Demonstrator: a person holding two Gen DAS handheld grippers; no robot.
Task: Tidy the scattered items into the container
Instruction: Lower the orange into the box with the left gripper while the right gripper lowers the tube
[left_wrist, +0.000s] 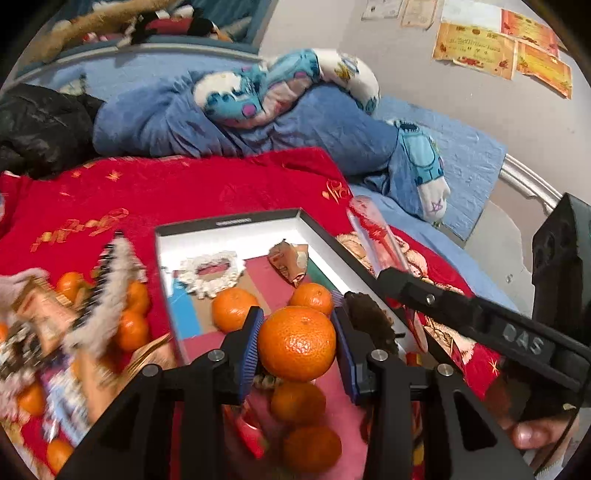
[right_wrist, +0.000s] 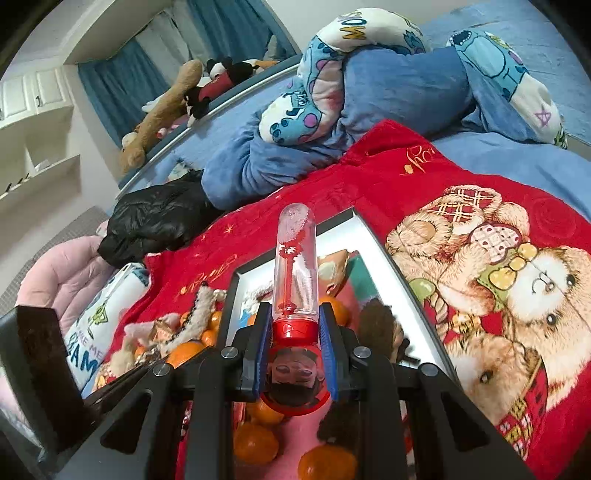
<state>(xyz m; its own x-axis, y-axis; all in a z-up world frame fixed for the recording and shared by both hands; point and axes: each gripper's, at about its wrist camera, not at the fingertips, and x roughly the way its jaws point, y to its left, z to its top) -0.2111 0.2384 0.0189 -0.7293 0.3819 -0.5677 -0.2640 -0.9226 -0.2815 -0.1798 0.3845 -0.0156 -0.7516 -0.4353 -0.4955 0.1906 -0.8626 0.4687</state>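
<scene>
Item 1, tangerine (left_wrist: 296, 343): firm, round, roll-prone; my left gripper (left_wrist: 297, 347) clenched it mid-body, centre frame. Item 2, clear tube (right_wrist: 295, 258): light, slick, brittle I judged; right gripper (right_wrist: 295, 347) gripped its red cap end.

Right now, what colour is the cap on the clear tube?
Red cap; the right wrist view shows it best.

Counts, left wrist view: one black-rimmed box (left_wrist: 236, 220). Tangerines: five over or in the box, first (left_wrist: 296, 343), then (left_wrist: 235, 309), (left_wrist: 311, 298), (left_wrist: 297, 402), (left_wrist: 312, 448); about six more scattered left, blurred, e.g. (left_wrist: 132, 329). One clear red-capped tube (right_wrist: 295, 266). One white frilly frame (left_wrist: 212, 271). One crumpled wrapper (left_wrist: 289, 263).
</scene>
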